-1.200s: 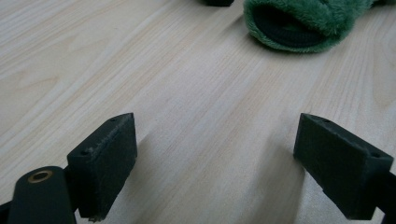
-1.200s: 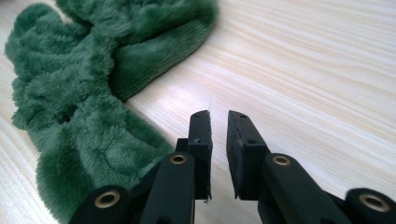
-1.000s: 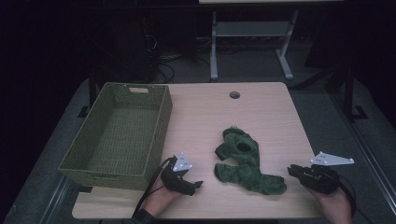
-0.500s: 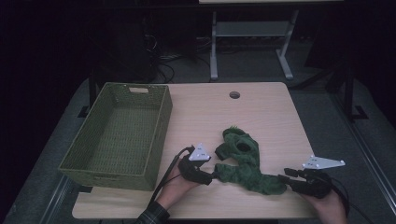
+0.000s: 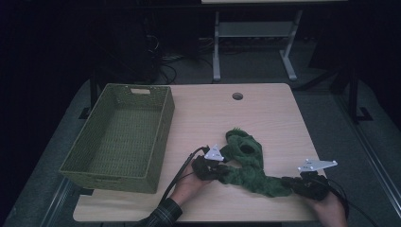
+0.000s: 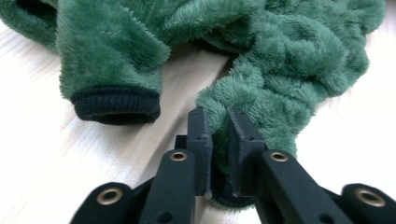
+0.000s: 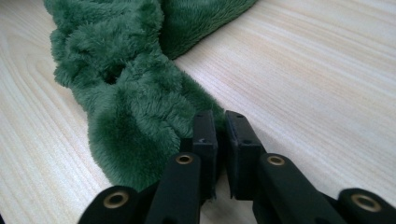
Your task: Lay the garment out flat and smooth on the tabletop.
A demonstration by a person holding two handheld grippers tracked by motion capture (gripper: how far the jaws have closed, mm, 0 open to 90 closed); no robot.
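Observation:
A green fleece garment (image 5: pixel 246 163) lies crumpled on the wooden table (image 5: pixel 265 113), toward its front right. My left gripper (image 5: pixel 222 172) is at the garment's left end. In the left gripper view, the left gripper (image 6: pixel 223 116) has just been closing its jaws and is shut on a fold of the fleece (image 6: pixel 280 70), beside a dark ribbed cuff (image 6: pixel 114 102). My right gripper (image 5: pixel 288 182) is at the garment's right end. The right gripper (image 7: pixel 222 119) has just been closing its jaws too, nearly together, and pinches the edge of the fleece (image 7: pixel 126 93).
A green woven basket (image 5: pixel 163 127) stands on the left half of the table, with nothing in it. A round cable hole (image 5: pixel 237 96) sits near the far edge. Both hands are close to the table's front edge.
My left gripper has moved right from beside the basket to the garment and closed on its left end. The right gripper has stayed at the right end and drawn its jaws together.

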